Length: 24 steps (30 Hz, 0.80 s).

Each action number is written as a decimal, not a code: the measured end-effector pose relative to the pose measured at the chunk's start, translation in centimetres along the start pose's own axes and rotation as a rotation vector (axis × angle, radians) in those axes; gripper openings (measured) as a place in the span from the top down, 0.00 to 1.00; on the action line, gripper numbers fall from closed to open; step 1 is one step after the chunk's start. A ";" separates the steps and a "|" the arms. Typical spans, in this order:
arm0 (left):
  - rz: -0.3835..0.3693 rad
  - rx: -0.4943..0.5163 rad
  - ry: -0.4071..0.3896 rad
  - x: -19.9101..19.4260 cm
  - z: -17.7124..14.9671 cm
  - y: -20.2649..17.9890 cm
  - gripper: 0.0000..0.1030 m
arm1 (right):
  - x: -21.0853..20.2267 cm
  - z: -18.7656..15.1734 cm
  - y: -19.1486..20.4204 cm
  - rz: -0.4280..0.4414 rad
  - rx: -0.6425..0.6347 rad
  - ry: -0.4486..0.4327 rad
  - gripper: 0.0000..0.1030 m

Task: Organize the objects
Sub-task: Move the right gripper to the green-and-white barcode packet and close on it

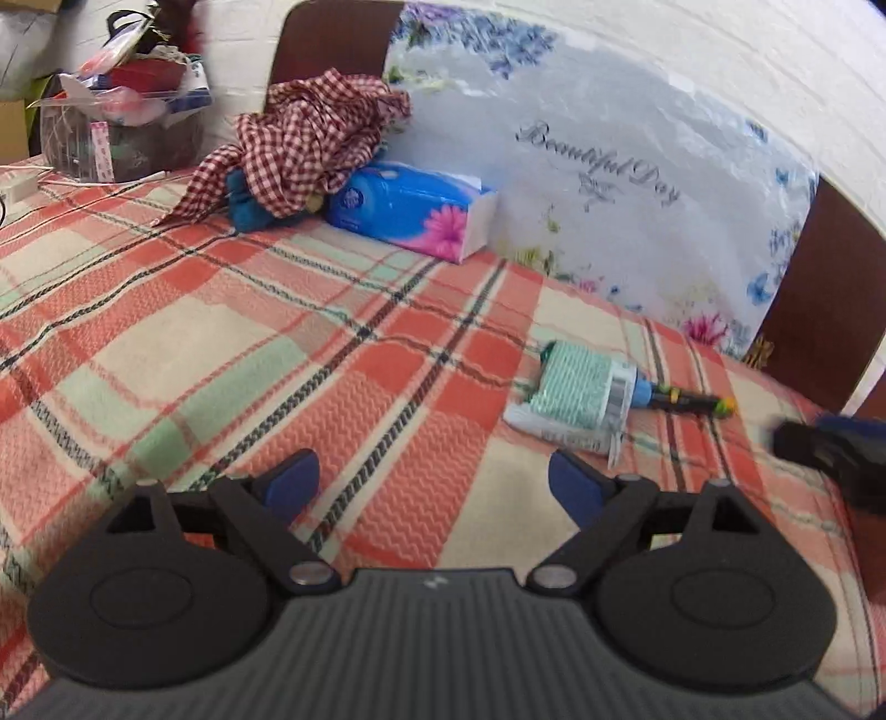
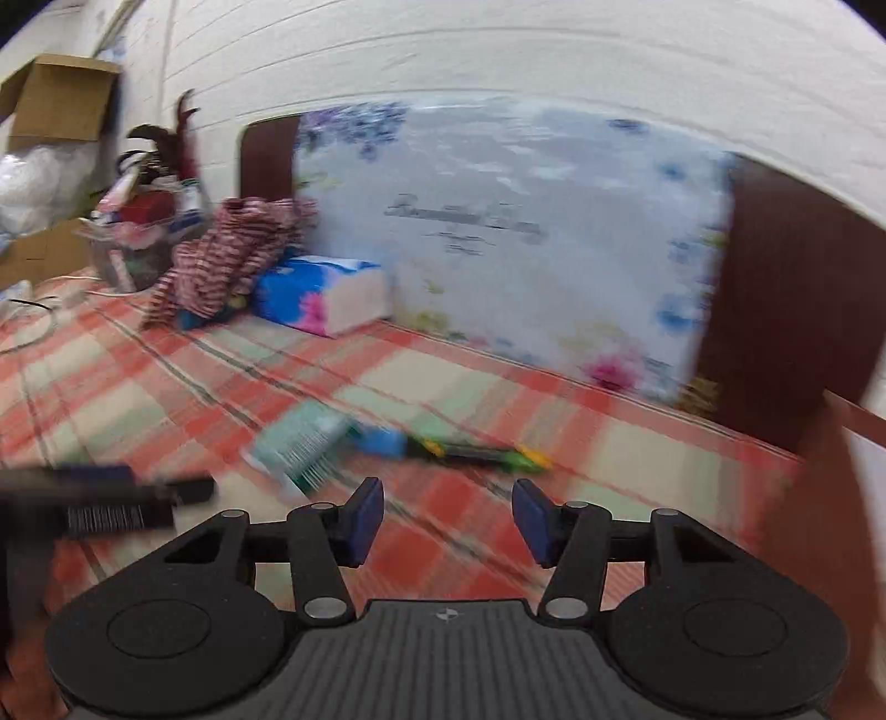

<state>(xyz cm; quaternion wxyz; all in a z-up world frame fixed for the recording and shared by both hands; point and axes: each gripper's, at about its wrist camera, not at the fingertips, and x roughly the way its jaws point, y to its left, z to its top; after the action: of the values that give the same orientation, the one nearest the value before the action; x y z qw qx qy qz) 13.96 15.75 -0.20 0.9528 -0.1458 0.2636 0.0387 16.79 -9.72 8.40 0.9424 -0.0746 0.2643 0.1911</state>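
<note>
On the plaid blanket [image 1: 221, 332] lies a green-and-white patterned packet [image 1: 576, 387] on top of a white tube, with a blue-capped dark pen [image 1: 686, 400] at its right end. My left gripper [image 1: 432, 471] is open just short of them and slightly to their left, with nothing between its blue pads. The right gripper [image 1: 830, 448] shows at the right edge. In the blurred right wrist view, the packet [image 2: 304, 437] and pen [image 2: 476, 451] lie just beyond my right gripper [image 2: 448, 498], whose jaws stand apart and empty. The left gripper [image 2: 111, 498] is at the left.
A blue tissue box [image 1: 410, 210] and a red checked cloth [image 1: 310, 138] lie at the back left, against a floral pillow [image 1: 609, 166] and brown headboard [image 1: 332, 39]. A basket of clutter [image 1: 122, 111] stands far left. A cardboard box [image 2: 61, 99] is beyond it.
</note>
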 end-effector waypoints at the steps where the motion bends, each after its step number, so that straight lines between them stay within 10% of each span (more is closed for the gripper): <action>1: -0.003 -0.035 -0.036 -0.4 0.1 0.6 0.11 | 1.4 1.1 0.3 0.058 0.023 0.013 0.46; 6: 0.033 -0.251 -0.084 0.0 0.6 3.9 0.11 | 7.4 2.3 2.5 0.124 0.139 0.143 0.50; 10: 0.032 -0.219 -0.083 0.3 0.8 3.2 0.10 | 8.1 1.3 2.6 0.195 0.236 0.149 0.71; 20: 0.026 -0.147 -0.064 0.8 0.6 2.4 0.09 | -8.3 -7.6 -4.3 0.069 0.308 0.183 0.72; 22: 0.025 -0.102 -0.047 0.9 0.6 1.8 0.09 | -12.0 -10.4 -6.4 -0.041 0.320 0.204 0.65; 24: 0.026 -0.045 -0.022 1.0 0.6 0.9 0.09 | -15.1 -12.8 -8.0 -0.189 0.315 0.203 0.34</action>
<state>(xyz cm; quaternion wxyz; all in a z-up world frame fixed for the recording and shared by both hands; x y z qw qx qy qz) 15.00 16.76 -0.44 0.9515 -0.1632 0.2541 0.0587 2.10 -24.98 5.76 0.9246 0.0301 0.3765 0.0496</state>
